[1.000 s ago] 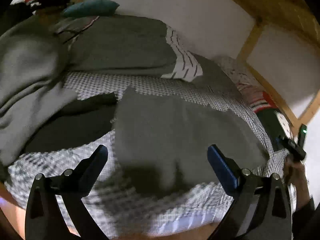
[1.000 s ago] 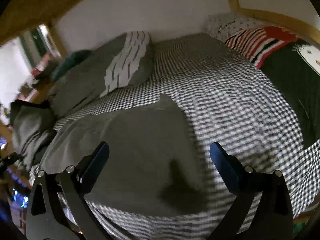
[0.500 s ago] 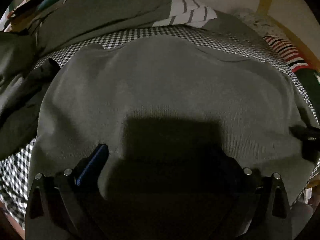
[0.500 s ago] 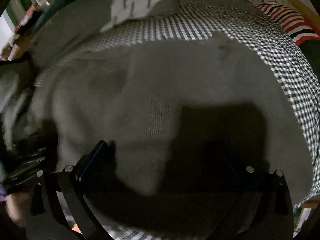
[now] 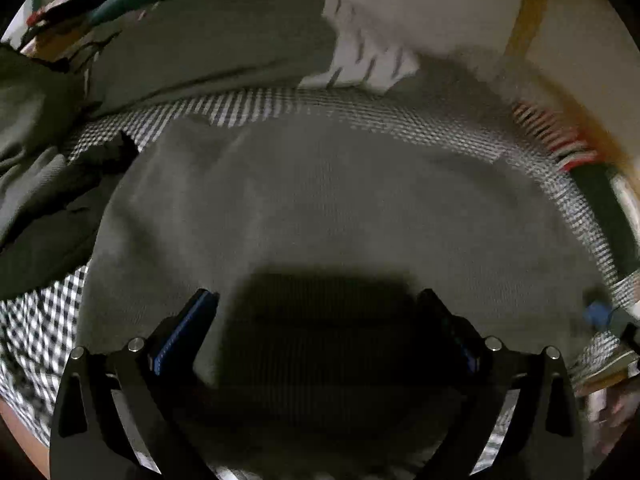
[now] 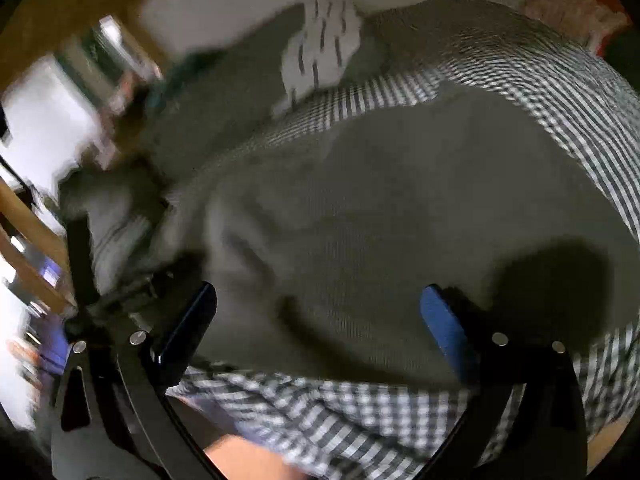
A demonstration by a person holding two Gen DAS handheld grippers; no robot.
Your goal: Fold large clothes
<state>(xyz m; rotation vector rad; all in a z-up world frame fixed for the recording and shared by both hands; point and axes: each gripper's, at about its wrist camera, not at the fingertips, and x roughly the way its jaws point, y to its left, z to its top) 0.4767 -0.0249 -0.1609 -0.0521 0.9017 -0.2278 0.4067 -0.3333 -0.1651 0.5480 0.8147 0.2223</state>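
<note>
A large grey knitted garment (image 5: pixel 340 200) with a fine ribbed weave lies spread flat on a bed covered by a black-and-white checked sheet (image 6: pixel 328 412), no container holding it. The left claw (image 5: pixel 318 316) hangs released just above the garment's near part, blue-padded fingers (image 5: pixel 184 328) wide apart, and the right claw (image 6: pixel 320 312) is likewise spread, empty, over the garment's near hem. Beyond lie a grey blanket (image 5: pixel 208 44) and a white pillow with dark dashes (image 6: pixel 324 52).

Both wrist views close above sweater (image 5: pixel 340 200)
</note>
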